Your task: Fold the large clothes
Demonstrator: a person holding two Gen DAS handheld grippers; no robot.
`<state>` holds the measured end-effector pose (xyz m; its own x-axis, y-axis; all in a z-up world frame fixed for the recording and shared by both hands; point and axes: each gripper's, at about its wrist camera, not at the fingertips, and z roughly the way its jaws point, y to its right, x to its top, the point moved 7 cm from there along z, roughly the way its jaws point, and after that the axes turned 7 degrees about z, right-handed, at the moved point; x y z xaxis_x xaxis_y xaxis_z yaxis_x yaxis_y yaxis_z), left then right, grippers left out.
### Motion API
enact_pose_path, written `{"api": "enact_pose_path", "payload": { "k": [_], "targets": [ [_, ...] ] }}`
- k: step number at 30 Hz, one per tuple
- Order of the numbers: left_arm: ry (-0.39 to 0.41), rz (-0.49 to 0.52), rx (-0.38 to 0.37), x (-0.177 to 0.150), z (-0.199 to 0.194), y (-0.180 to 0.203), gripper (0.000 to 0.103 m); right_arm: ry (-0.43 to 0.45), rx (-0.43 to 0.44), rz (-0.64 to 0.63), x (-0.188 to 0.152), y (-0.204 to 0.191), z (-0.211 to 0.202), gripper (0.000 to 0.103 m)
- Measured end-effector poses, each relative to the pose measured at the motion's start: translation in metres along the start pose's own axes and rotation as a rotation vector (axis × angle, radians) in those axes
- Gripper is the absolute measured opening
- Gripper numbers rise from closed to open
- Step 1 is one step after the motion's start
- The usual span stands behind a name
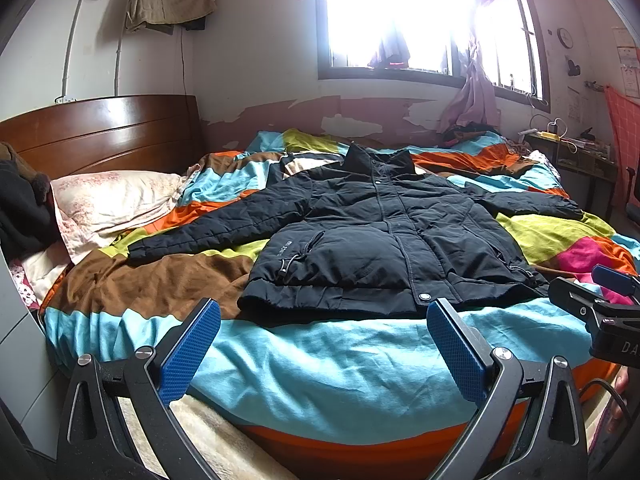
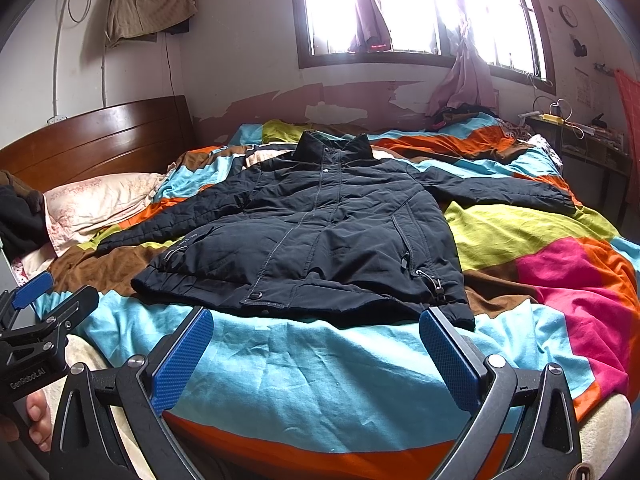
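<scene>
A large black padded jacket (image 1: 380, 236) (image 2: 320, 236) lies flat and face up on the bed, zipped, collar toward the window, both sleeves spread out to the sides. Its hem is nearest to me. My left gripper (image 1: 324, 324) hovers open just short of the hem, blue pads wide apart and holding nothing. My right gripper (image 2: 316, 330) is likewise open and empty, close to the hem's right part. Each gripper shows at the edge of the other's view: the right gripper (image 1: 600, 300), the left gripper (image 2: 36, 312).
The bed carries a colourful patchwork quilt (image 1: 320, 368) (image 2: 540, 248). A pillow (image 1: 116, 200) lies by the wooden headboard (image 1: 100, 132) on the left. A cluttered side table (image 1: 576, 148) stands at the far right under the window (image 1: 420, 16). A person's fingers (image 2: 38, 420) hold the left gripper.
</scene>
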<state>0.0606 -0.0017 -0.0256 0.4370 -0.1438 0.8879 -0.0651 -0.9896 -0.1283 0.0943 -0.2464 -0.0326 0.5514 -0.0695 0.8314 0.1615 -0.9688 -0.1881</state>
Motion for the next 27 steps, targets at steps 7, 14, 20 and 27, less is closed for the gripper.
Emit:
{"api": "enact_pose_path", "payload": {
  "k": [7, 14, 20, 27],
  "targets": [
    [0.001, -0.004, -0.004, 0.006, 0.001, 0.000, 0.101, 0.000, -0.001, 0.000, 0.001, 0.000, 0.000, 0.103],
    [-0.020, -0.004, -0.015, 0.011, 0.004, 0.000, 0.101, 0.004, -0.003, 0.005, 0.002, 0.004, -0.007, 0.103],
    [-0.181, 0.030, -0.079, 0.018, 0.040, 0.022, 0.101, 0.005, -0.017, 0.033, 0.019, 0.017, -0.007, 0.103],
    [-0.164, 0.071, -0.197, 0.097, 0.114, 0.083, 0.101, 0.030, -0.115, 0.025, 0.067, 0.078, 0.021, 0.103]
  ]
}}
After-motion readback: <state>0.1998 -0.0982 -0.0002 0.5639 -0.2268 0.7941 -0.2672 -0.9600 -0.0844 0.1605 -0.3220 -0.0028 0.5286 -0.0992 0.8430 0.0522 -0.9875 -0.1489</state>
